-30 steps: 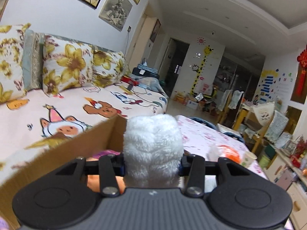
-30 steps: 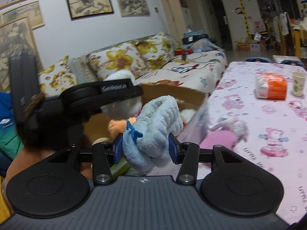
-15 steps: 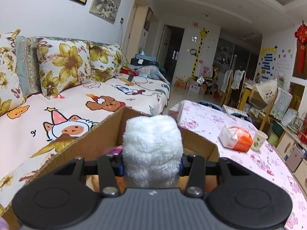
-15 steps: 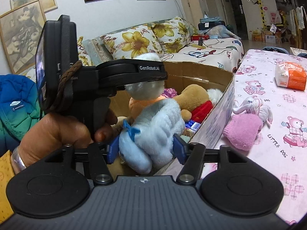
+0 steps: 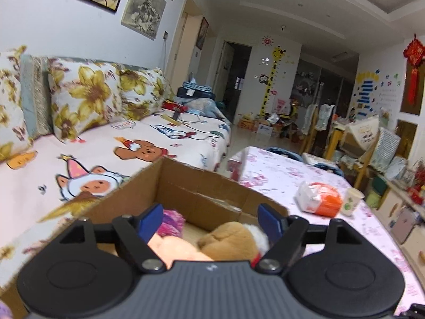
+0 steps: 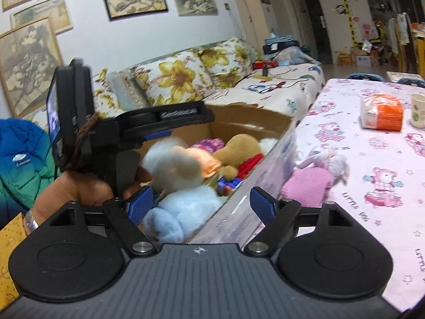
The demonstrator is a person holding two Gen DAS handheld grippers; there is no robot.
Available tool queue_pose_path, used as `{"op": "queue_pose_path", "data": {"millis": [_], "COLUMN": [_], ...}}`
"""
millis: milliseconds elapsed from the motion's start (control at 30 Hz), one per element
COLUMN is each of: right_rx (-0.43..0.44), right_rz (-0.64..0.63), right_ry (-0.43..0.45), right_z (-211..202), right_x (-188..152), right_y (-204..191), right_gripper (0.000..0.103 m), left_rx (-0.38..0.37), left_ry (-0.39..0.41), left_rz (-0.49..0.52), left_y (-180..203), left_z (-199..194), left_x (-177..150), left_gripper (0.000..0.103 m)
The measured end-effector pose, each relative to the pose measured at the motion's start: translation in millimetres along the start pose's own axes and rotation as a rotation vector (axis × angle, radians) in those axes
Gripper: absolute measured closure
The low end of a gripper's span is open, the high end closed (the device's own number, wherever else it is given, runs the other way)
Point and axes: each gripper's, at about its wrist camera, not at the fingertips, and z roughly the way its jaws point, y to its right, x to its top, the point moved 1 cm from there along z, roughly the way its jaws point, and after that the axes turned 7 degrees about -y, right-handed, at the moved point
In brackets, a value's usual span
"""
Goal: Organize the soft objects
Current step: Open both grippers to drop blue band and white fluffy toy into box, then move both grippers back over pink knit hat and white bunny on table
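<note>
My left gripper (image 5: 209, 222) hovers over the cardboard box (image 5: 202, 186), its jaws opening with nothing between them. Below it lie a brown plush (image 5: 231, 242), a peach plush (image 5: 172, 250) and a magenta knit piece (image 5: 170, 222). The right wrist view shows the left gripper (image 6: 164, 133) in a person's hand, and a blurred white plush (image 6: 172, 164) just under it in the box (image 6: 252, 122). My right gripper (image 6: 200, 204) hangs at the box's near corner, jaws opening. The light blue plush (image 6: 180, 212) rests loose in the box by its left pad, not pressed.
A pink soft piece (image 6: 308, 186) and a white bunny plush (image 6: 329, 162) lie on the pink tablecloth beside the box. Farther along the table are an orange tissue pack (image 6: 382, 114) and a paper cup (image 6: 418, 110). A sofa with floral cushions (image 5: 85, 98) runs behind the box.
Both grippers have gone from shut to open. The white plush left the left gripper and dropped into the box. The right gripper let the light blue plush go into the box.
</note>
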Motion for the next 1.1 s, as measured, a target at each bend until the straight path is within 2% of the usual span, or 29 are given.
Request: {"op": "queue_pose_path", "data": {"millis": [100, 233, 300, 433, 500, 600, 833, 1100], "right_rx": [-0.021, -0.054, -0.071, -0.108, -0.131, -0.17, -0.213, -0.242], "right_rz": [0.025, 0.056, 0.072, 0.103, 0.108, 0.107, 0.158, 0.19], "right_ry": [0.025, 0.047, 0.053, 0.06, 0.064, 0.073, 0.09, 0.078], "right_z": [-6, -8, -8, -7, -10, -12, -26, -23], "right_x": [0, 0, 0, -4, -7, -9, -17, -22], "right_y": [6, 14, 19, 27, 29, 31, 46, 55], "right_gripper": [0.002, 0.002, 0.002, 0.002, 0.002, 0.002, 0.002, 0.002], "left_rx": [-0.094, -0.146, -0.12, 0.034, 0.089, 0.123, 0.07, 0.034], "left_ry": [-0.027, -0.045, -0.035, -0.036, -0.052, -0.055, -0.06, -0.008], "left_rz": [-0.049, -0.086, -0.076, 0.028, 0.005, -0.03, -0.024, -0.008], "left_y": [4, 9, 11, 12, 4, -4, 3, 13], "left_z": [1, 5, 6, 9, 11, 12, 10, 4], "left_x": [-1, -6, -6, -10, -8, -5, -8, -6], "left_gripper": [0.024, 0.022, 0.019, 0.018, 0.018, 0.018, 0.018, 0.018]}}
